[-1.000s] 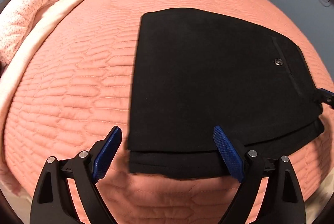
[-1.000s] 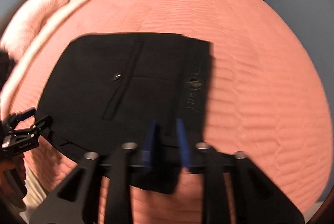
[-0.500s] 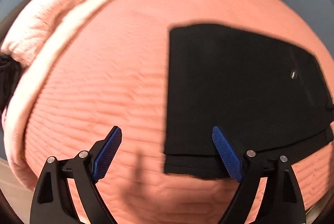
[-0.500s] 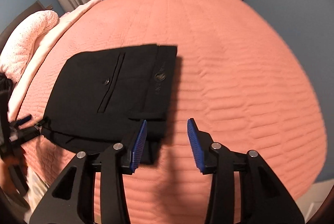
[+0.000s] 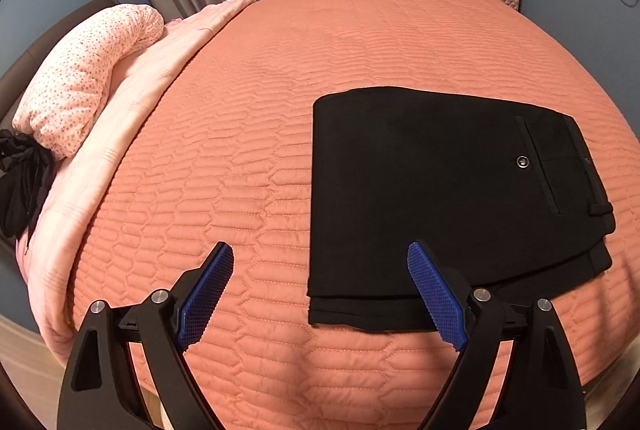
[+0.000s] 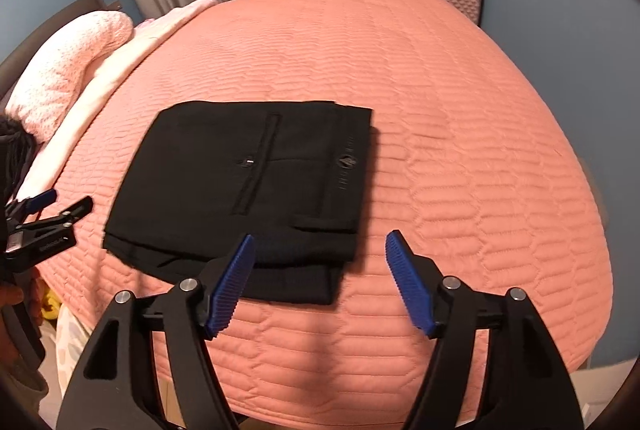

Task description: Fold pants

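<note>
Black pants lie folded into a flat rectangle on the salmon quilted bed, seen from the left wrist; the left gripper hangs above the near edge with its blue pads spread wide, holding nothing. From the right wrist, the right gripper is likewise spread and empty over the stack's near corner. Folding looks finished; at most, squaring the lower layer that peeks out at the near edge remains.
</note>
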`<state>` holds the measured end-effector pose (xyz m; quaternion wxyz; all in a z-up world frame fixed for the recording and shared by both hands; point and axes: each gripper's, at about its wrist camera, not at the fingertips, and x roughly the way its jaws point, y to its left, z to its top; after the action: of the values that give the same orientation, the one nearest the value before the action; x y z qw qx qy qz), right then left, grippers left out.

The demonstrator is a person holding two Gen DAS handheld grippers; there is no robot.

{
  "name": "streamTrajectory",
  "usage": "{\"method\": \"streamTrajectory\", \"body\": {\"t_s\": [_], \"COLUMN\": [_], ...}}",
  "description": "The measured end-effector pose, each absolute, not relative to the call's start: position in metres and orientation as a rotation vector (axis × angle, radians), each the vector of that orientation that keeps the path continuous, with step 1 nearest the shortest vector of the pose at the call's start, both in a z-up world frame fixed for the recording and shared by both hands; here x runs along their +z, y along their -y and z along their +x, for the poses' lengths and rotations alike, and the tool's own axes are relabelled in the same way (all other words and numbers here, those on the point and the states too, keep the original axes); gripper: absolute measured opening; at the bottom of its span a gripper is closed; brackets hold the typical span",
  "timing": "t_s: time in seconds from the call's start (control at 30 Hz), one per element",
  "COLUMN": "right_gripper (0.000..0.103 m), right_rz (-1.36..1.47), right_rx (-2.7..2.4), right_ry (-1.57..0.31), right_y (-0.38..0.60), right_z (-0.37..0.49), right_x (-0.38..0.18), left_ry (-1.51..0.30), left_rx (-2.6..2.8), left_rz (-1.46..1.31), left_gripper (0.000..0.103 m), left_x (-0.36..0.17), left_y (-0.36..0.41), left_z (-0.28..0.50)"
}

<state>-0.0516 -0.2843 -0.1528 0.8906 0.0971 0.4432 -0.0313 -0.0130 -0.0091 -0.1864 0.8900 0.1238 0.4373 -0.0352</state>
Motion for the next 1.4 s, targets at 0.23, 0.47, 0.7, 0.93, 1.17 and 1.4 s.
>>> {"method": "streamTrajectory", "body": {"t_s": [0.23,0.47,0.7,0.93,1.17,1.4], "right_gripper": [0.081,0.091,0.091,0.092,0.093,0.093], "right_rz": [0.179,0.174,0.216,0.188,0.234,0.451], "right_rx": [-0.051,-0.079,-0.118,-0.083,-0.085,0.026], "right_ry": [-0.921,-0.928,-0.967,-0.953,-0.999,-1.051], "right_y": [0.271,0.279,0.299,0.281,0.301,0.339], "right_z": [-0.048,-0.045,-0.035,-0.026,-0.015,0.011], "right_x": [-0.152,-0.16,-0.175,-0.17,-0.186,-0.222], "left_ry": [-0.934,-0.965,-1.025,-0.977,-1.049,-1.173], "left_rx": [-0.08,-0.056,-0.073,-0.082,-0.177,-0.437], "left_rz": [0.264,0.253,0.123,0.17,0.024,-0.183], "left_gripper": [0.087,0.087,0.087,0.087,0.09,0.09], "left_x": [-0.196,-0.205,-0.215,-0.212,-0.229,-0.266], "left_y": [0.017,0.008,-0.026,-0.015,-0.047,-0.062], "left_z": [-0.006,0.002,0.023,0.017,0.035,0.078]}}
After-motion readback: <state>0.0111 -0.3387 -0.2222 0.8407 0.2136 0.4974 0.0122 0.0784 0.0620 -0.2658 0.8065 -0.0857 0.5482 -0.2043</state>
